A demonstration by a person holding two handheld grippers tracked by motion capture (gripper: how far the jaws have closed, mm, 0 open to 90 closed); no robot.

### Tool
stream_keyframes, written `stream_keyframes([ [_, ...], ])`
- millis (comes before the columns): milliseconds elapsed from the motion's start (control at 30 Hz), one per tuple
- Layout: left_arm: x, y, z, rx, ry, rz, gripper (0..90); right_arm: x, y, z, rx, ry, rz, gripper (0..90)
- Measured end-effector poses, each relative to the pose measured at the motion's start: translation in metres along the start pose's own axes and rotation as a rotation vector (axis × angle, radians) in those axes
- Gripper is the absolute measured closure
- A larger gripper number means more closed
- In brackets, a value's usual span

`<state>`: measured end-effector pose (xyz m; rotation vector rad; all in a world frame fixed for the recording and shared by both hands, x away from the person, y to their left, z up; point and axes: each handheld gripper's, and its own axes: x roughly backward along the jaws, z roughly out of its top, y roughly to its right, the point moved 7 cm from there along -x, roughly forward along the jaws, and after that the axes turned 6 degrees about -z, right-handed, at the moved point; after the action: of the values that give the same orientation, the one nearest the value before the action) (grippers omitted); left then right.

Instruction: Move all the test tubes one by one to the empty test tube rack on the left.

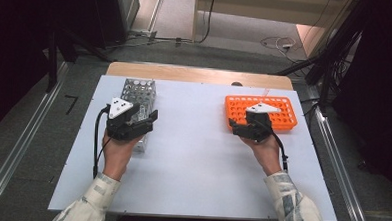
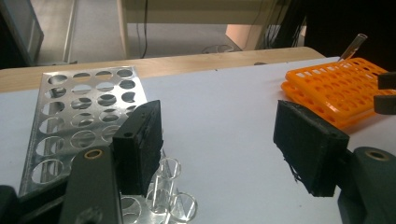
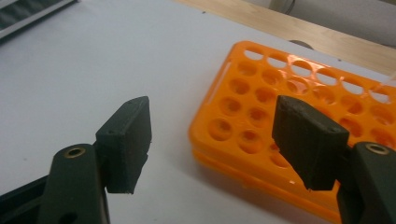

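Observation:
A perforated metal rack point(image 1: 138, 92) point(image 2: 84, 107) stands at the table's left, with clear glass tubes point(image 2: 170, 186) upright in its near holes. My left gripper point(image 1: 146, 119) point(image 2: 219, 144) hovers over the rack's near right end. Its jaws are open, with only bare table between them, and the left pad sits just beside the tubes. An orange tube rack point(image 1: 279, 110) point(image 3: 261, 93) point(image 2: 336, 88) lies at the right, with one tube point(image 1: 264, 93) point(image 2: 353, 45) leaning in a far hole. My right gripper point(image 1: 242, 126) point(image 3: 210, 140) is open at that rack's near left corner and holds nothing.
A white sheet point(image 1: 192, 160) covers the table, and a strip of bare wood point(image 1: 200, 74) shows along the far edge. Cables and dark stands lie on the floor beyond. A metal rail point(image 1: 337, 161) runs down the right side.

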<state>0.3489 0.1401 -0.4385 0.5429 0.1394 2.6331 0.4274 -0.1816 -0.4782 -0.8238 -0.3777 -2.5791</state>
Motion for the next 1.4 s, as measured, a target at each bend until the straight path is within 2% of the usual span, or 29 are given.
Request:
stream_keyframes([
  [133,0.001,-0.002,-0.001,-0.002,-0.009,-0.005,32.4,0.0,0.018,0.001,-0.02,0.007,-0.006,31.7],
  [300,0.0,-0.006,-0.001,0.024,-0.003,-0.008,32.7,-0.004,0.041,0.002,-0.053,0.013,-0.024,36.7],
  [700,-0.001,-0.005,0.0,0.018,-0.003,-0.01,34.2,-0.02,0.086,0.008,-0.106,-0.034,-0.088,44.2],
  [967,0.002,-0.008,0.002,0.03,0.011,-0.011,33.8,-0.033,0.102,0.009,-0.114,-0.052,-0.111,48.6],
  [1267,0.006,-0.008,0.007,0.042,0.028,-0.018,23.6,-0.05,0.117,0.01,-0.137,-0.054,-0.137,52.0],
  [1400,0.006,-0.009,0.007,0.041,0.023,-0.016,21.1,-0.056,0.118,0.013,-0.143,-0.049,-0.14,56.5],
])
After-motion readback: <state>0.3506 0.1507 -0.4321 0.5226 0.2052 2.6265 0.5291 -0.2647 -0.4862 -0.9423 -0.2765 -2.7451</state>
